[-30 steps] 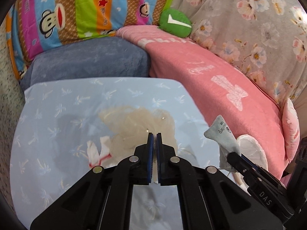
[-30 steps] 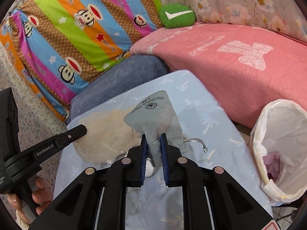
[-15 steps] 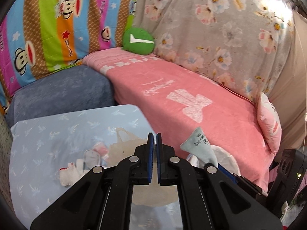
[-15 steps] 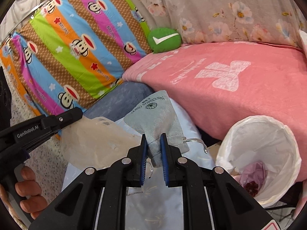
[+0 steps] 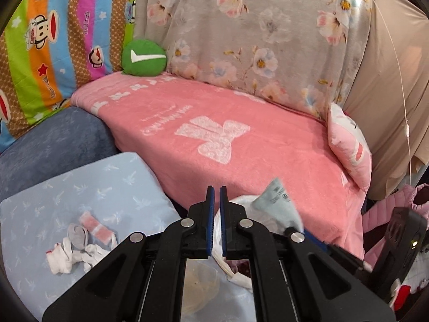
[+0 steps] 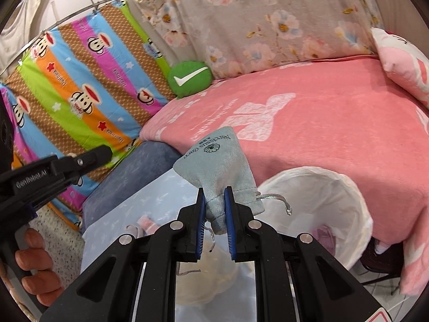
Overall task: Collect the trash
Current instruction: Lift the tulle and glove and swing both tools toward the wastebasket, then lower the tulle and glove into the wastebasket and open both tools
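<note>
My right gripper (image 6: pixel 214 196) is shut on a grey-blue drawstring pouch (image 6: pixel 219 166), held up beside the white-lined bin (image 6: pixel 335 187). In the left wrist view the pouch (image 5: pixel 278 201) shows over the bin (image 5: pixel 241 206). My left gripper (image 5: pixel 216 190) has its jaws opening, a sliver apart, with nothing seen between the pads. A beige translucent bag (image 5: pixel 198 287) shows below it, over the blue table. In the right wrist view the left gripper (image 6: pixel 106 151) has nothing hanging from its tip, and the beige bag (image 6: pixel 206 276) is low down.
Crumpled white tissue (image 5: pixel 69 255), a pink wrapper (image 5: pixel 95 224) and a grey scrap (image 5: pixel 77 234) lie on the blue patterned table (image 5: pixel 80 187). A pink blanket (image 5: pixel 241 139) covers the sofa behind. A person's hand (image 6: pixel 34 268) holds the left gripper.
Both grippers swung right and rose toward the bin. The beige bag that hung from the left gripper no longer hangs at its tip. The pouch stays pinched in the right gripper.
</note>
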`<action>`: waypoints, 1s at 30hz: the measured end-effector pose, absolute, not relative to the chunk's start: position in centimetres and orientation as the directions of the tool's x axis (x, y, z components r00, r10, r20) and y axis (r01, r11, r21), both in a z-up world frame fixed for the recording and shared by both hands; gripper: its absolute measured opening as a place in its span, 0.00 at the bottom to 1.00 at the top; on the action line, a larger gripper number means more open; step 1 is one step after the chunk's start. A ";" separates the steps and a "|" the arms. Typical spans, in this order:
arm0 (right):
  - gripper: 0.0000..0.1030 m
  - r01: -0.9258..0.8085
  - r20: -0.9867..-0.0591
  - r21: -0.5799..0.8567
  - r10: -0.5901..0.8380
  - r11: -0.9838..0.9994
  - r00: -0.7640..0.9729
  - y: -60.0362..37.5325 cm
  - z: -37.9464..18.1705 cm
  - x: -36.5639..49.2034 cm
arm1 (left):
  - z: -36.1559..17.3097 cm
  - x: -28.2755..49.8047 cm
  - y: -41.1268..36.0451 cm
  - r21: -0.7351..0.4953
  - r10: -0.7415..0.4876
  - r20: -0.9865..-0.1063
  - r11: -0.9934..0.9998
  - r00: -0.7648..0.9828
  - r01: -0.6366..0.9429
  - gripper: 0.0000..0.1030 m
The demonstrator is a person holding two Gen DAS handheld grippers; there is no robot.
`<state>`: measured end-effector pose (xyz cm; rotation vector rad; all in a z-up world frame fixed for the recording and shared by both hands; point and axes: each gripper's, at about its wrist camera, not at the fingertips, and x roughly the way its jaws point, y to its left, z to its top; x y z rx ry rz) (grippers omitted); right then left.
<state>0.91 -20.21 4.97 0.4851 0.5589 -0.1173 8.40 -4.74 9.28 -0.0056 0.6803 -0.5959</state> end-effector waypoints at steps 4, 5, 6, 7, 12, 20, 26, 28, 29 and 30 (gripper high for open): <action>0.13 0.263 -0.566 0.403 0.013 0.876 0.824 -21.1 3.3 -0.3 | 5.5 8.2 -3.7 -0.203 -0.480 -0.661 0.854 0.577 0.479 0.28; 0.13 0.266 -0.573 0.398 0.011 0.878 0.820 -21.0 3.0 -0.5 | 4.2 8.2 -3.3 -0.195 -0.458 -0.679 0.866 0.573 0.460 0.38; 0.13 0.269 -0.581 0.392 0.010 0.880 0.814 -20.8 2.6 -0.6 | 3.2 8.0 -2.8 -0.183 -0.431 -0.691 0.881 0.581 0.435 0.58; 0.13 0.272 -0.587 0.389 0.009 0.880 0.809 -20.7 2.2 -0.7 | 2.4 7.7 -2.4 -0.172 -0.410 -0.698 0.892 0.588 0.418 0.69; 0.13 0.276 -0.611 0.410 0.037 0.869 0.791 -20.0 0.0 -1.2 | -3.3 7.3 -0.7 -0.130 -0.320 -0.780 0.923 0.538 0.362 0.87; 0.13 0.271 -0.651 0.406 0.068 0.873 0.756 -18.5 -2.3 -1.6 | -10.1 7.6 -0.5 -0.122 -0.243 -0.880 0.946 0.408 0.299 0.87; 0.13 0.276 -0.675 0.394 0.072 0.877 0.735 -18.4 -3.4 -1.6 | -11.5 7.9 -1.6 -0.127 -0.238 -0.890 0.949 0.390 0.290 0.86; 0.13 0.277 -0.678 0.395 0.074 0.876 0.731 -18.4 -3.6 -1.4 | -11.5 8.0 -1.8 -0.119 -0.233 -0.886 0.950 0.400 0.290 0.75; 0.13 0.278 -0.679 0.396 0.075 0.875 0.730 -18.5 -3.6 -1.3 | -11.4 8.0 -1.9 -0.116 -0.234 -0.883 0.949 0.407 0.293 0.69; 0.13 0.279 -0.680 0.394 0.073 0.876 0.730 -18.5 -3.6 -1.3 | -11.2 8.1 -2.1 -0.117 -0.239 -0.881 0.946 0.408 0.302 0.57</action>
